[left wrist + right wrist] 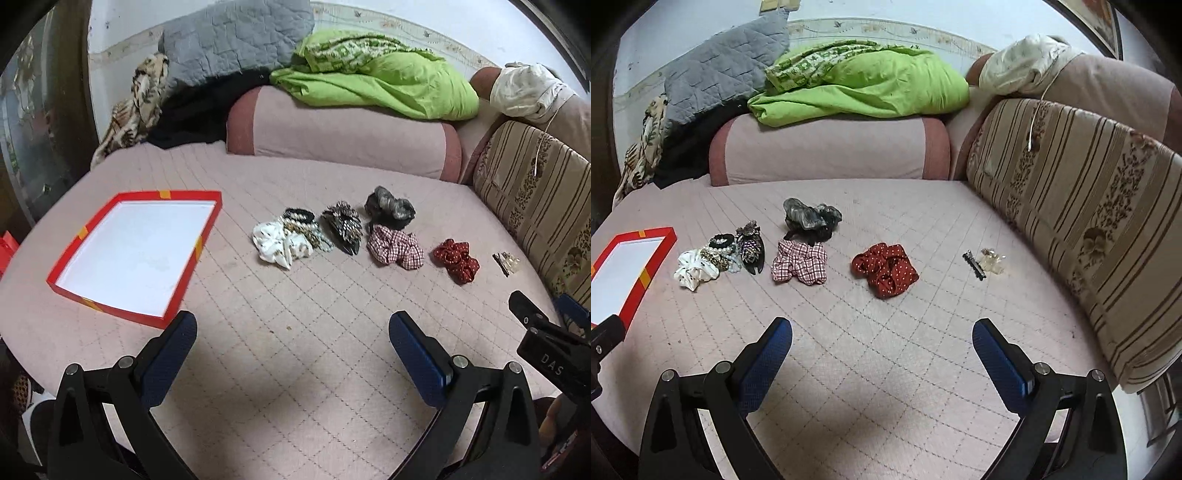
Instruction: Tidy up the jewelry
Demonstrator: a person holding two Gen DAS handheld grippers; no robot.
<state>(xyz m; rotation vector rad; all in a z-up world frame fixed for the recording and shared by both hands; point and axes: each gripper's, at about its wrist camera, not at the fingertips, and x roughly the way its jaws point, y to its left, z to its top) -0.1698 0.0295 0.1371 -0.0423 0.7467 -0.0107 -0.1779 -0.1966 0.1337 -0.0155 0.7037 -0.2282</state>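
Observation:
A shallow red box [207, 229] with a white inside lies empty on the pink quilted bed, at the far left edge in the right wrist view as red box [653, 262]. Hair accessories lie in a row: a white scrunchie [271, 245], beaded bands [299, 221], a dark jewelled clip [343, 225], a grey scrunchie [389, 208], a checked scrunchie [799, 264], a red dotted scrunchie [884, 271], a black hair clip [975, 265] and a clear claw clip [991, 262]. My left gripper [291, 338] and right gripper [882, 343] hover open over bare quilt, nearer than the items, holding nothing.
A pink bolster [343, 136] lies along the back with a green blanket [380, 79] and a grey quilted pillow [236, 40] above it. A striped floral cushion [1082, 221] walls the right side. The right gripper's body [546, 343] shows at the left view's right edge.

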